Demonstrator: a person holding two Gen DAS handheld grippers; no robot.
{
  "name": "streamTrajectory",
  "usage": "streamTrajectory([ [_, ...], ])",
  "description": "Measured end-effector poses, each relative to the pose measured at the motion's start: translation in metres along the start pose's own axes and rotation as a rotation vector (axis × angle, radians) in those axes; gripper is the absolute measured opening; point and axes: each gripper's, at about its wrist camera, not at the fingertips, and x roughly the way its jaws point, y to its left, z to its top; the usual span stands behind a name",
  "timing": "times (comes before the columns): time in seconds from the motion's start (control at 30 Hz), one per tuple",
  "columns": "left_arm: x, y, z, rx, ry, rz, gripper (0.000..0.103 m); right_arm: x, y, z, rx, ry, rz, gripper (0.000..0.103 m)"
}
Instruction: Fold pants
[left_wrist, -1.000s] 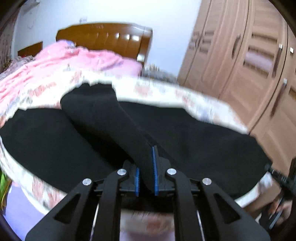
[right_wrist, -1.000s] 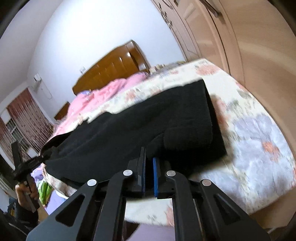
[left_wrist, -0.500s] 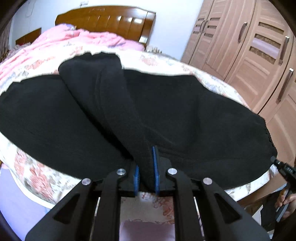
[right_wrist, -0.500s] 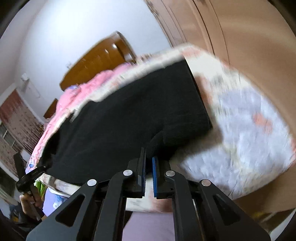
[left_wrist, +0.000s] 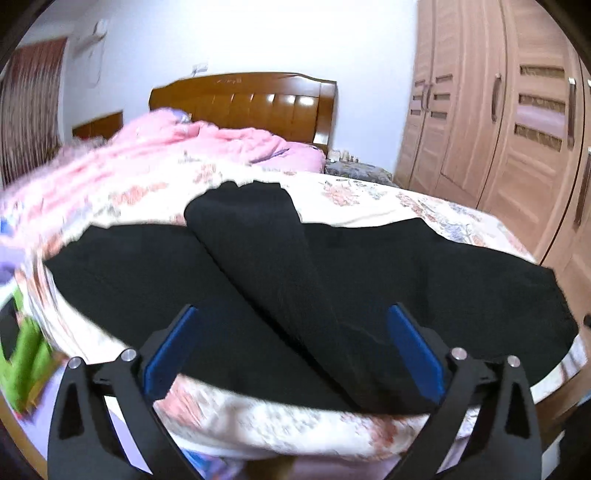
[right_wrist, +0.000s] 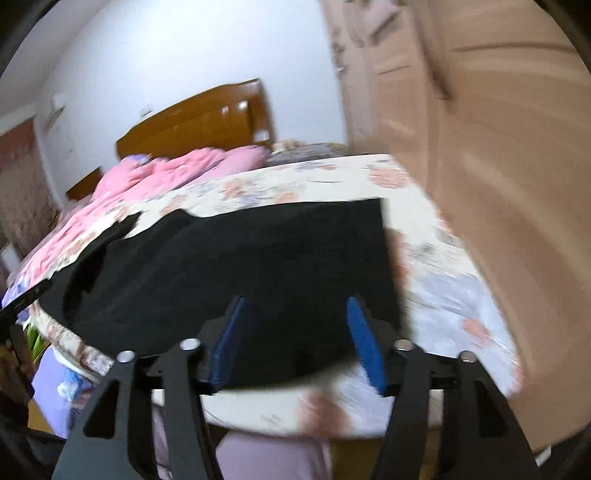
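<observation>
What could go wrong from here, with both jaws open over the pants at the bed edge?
1. The black pants lie along the bed edge; the near hem could slide off.
2. One leg lies skewed across the other, so the next fold may come out uneven.
3. The left gripper and right gripper have just been opening with cloth between the jaws; a pad could snag it.

Wardrobe (right_wrist: 498, 184) motion-blurred; green object (left_wrist: 26, 354) at left edge unidentifiable
</observation>
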Motion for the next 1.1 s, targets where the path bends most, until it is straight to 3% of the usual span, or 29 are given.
streamTrajectory([
  [0.17, 0.045, -0.002, 0.054, 0.089, 0.079, 0.096, 0.101, 0.06, 0.075, 0.038, -0.15, 0.038, 0.115, 0.062],
  [0.27, 0.106, -0.011, 0.092, 0.143, 0.224, 0.124, 0.101, 0.092, 0.121, 0.051, -0.236, 0.076, 0.163, 0.07],
  [0.4, 0.176, -0.031, 0.103, 0.279, 0.372, 0.184, 0.1, 0.138, 0.169, 0.061, -0.309, 0.139, 0.198, 0.072],
  [0.43, 0.19, -0.032, 0.101, 0.298, 0.409, 0.196, 0.095, 0.147, 0.176, 0.061, -0.312, 0.151, 0.204, 0.072],
  [0.5, 0.215, -0.023, 0.098, 0.294, 0.477, 0.211, 0.072, 0.162, 0.179, 0.056, -0.312, 0.177, 0.197, 0.076],
  [0.53, 0.219, -0.014, 0.098, 0.25, 0.485, 0.165, 0.064, 0.165, 0.176, 0.052, -0.312, 0.187, 0.188, 0.077],
  [0.57, 0.215, -0.008, 0.099, 0.211, 0.47, 0.128, 0.037, 0.172, 0.173, 0.048, -0.306, 0.205, 0.179, 0.077],
  [0.6, 0.204, 0.003, 0.104, 0.163, 0.421, 0.101, 0.026, 0.175, 0.17, 0.045, -0.291, 0.224, 0.18, 0.077],
  [0.63, 0.186, 0.013, 0.109, 0.116, 0.343, 0.071, 0.009, 0.179, 0.165, 0.046, -0.255, 0.251, 0.193, 0.077],
  [0.73, 0.117, 0.061, 0.112, -0.082, 0.143, 0.041, 0.009, 0.182, 0.154, 0.049, -0.193, 0.263, 0.209, 0.078],
  [0.83, 0.069, 0.116, 0.09, -0.234, 0.076, 0.062, 0.009, 0.187, 0.153, 0.049, -0.167, 0.277, 0.22, 0.078],
  [0.93, 0.049, 0.169, 0.033, -0.368, 0.141, 0.063, 0.009, 0.186, 0.155, 0.048, -0.174, 0.275, 0.214, 0.078],
  [1.03, 0.058, 0.191, -0.022, -0.402, 0.248, 0.081, 0.009, 0.187, 0.156, 0.048, -0.18, 0.276, 0.209, 0.078],
  [1.1, 0.05, 0.195, -0.039, -0.405, 0.237, 0.072, 0.019, 0.187, 0.156, 0.048, -0.182, 0.277, 0.207, 0.078],
])
